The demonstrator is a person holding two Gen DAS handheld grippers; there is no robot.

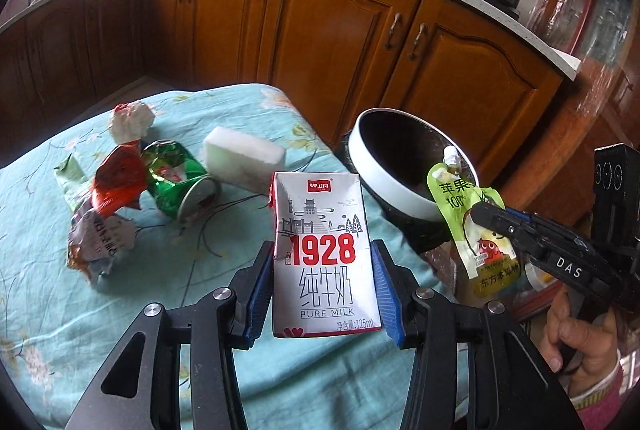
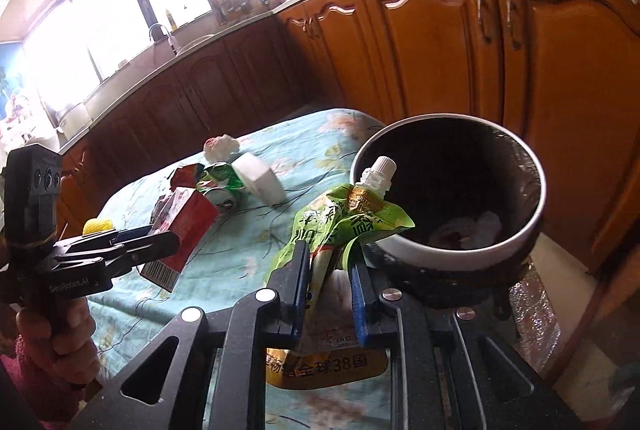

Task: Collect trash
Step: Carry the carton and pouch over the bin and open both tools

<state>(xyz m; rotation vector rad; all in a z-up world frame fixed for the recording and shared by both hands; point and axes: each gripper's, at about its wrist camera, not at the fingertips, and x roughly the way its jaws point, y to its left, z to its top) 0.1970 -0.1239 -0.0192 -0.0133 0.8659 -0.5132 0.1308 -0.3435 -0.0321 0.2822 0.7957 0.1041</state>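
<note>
With the left gripper (image 1: pixel 322 262) clamping the milk carton (image 1: pixel 324 250) and the right gripper (image 2: pixel 330 266) pinching the green pouch (image 2: pixel 340 222), both should hover squarely above the bin (image 2: pixel 536 165) before the fingers release.

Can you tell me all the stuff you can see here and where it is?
milk carton: one, white and red, held up in the left gripper
juice pouch: one, green, in the right gripper by the bin
bin: one, white rim, dark inside, beside the table
crushed can: one, green, on the tablecloth
wrappers: a few, red, green, white, left of the can
crumpled paper: one, white, far side of table
sponge block: one, white, near the can
tablecloth: one, light blue, flowered
left gripper: black, blue pads
right gripper: black, blue pads
</note>
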